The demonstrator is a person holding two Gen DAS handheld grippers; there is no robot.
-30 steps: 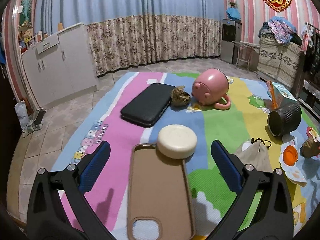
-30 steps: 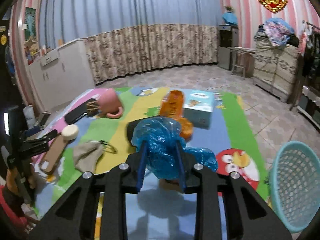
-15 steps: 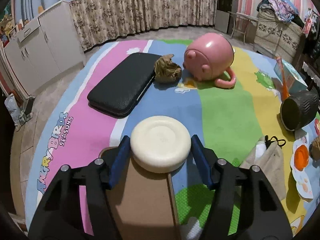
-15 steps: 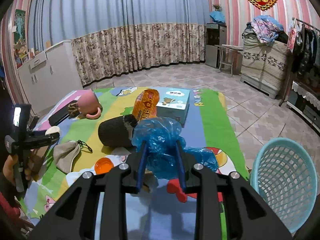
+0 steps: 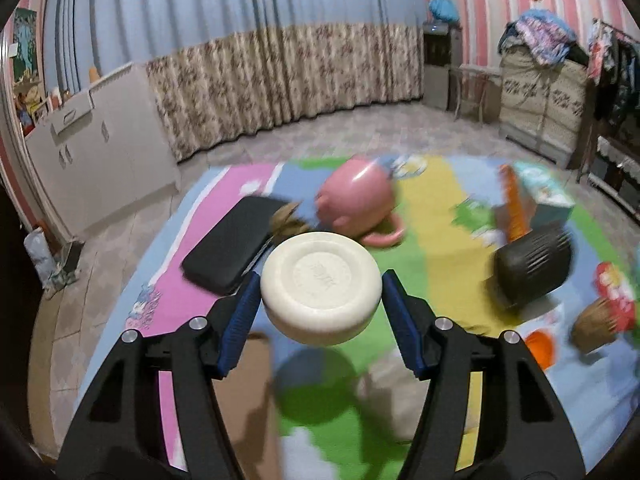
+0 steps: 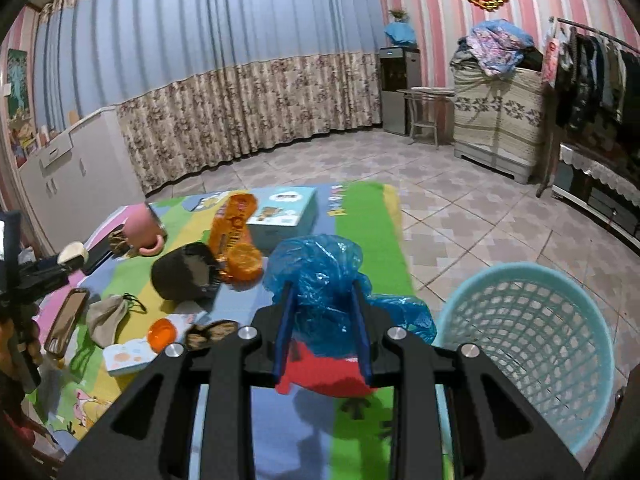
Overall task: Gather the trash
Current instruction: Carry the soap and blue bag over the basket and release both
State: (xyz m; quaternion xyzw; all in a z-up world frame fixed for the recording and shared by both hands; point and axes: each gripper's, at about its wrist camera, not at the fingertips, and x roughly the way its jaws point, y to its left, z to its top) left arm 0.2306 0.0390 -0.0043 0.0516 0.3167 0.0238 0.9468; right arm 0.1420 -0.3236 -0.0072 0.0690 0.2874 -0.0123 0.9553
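My left gripper is shut on a round cream-white disc and holds it in the air above the colourful play mat. The disc also shows in the right wrist view, at the far left. My right gripper is shut on a crumpled blue plastic bag, held above the mat just left of the light-blue mesh trash basket. A crumpled brown wrapper lies by the black case.
On the mat lie a pink pig mug, a black flat case, a dark ribbed cylinder, a brown phone case, a beige pouch, an orange snack pack, a tissue box and an orange lid.
My left gripper closed on the cream disc and lifted it off the phone case. My right gripper carried the blue bag rightwards, so the basket is now closer.
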